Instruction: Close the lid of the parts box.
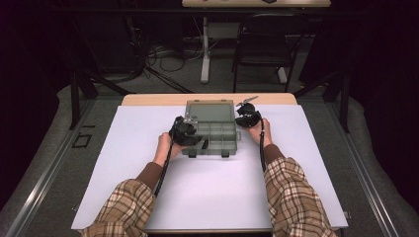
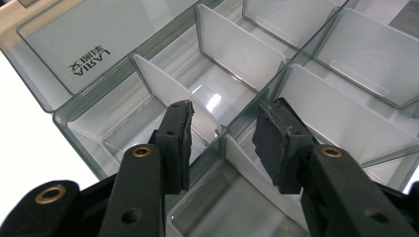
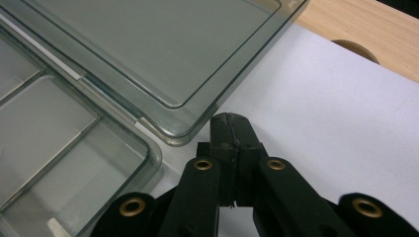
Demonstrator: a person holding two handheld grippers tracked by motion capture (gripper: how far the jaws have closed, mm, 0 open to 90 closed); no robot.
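One organiser box [image 1: 211,129]: clear grey-tinted plastic, rectangular, open on white sheet [image 1: 148,158].
Lid [image 3: 163,44]: smooth, rounded corners.
Dividers [image 2: 237,44]: frosted white.
Left gripper [image 2: 222,136]: jaws parted astride a partition.
Right gripper [image 3: 231,129]: pads pressed together, empty, beside lid corner.

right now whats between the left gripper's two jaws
A clear divider wall of the open box stands between them, untouched, in the left gripper view.

one clear compartment box [image 1: 211,129] with one open lid [image 1: 209,110]; two black latches [image 1: 192,155]; two tongs, left [image 1: 197,139] and right [image 1: 243,118]; one white sheet [image 1: 148,148]; one counter [image 1: 148,99].
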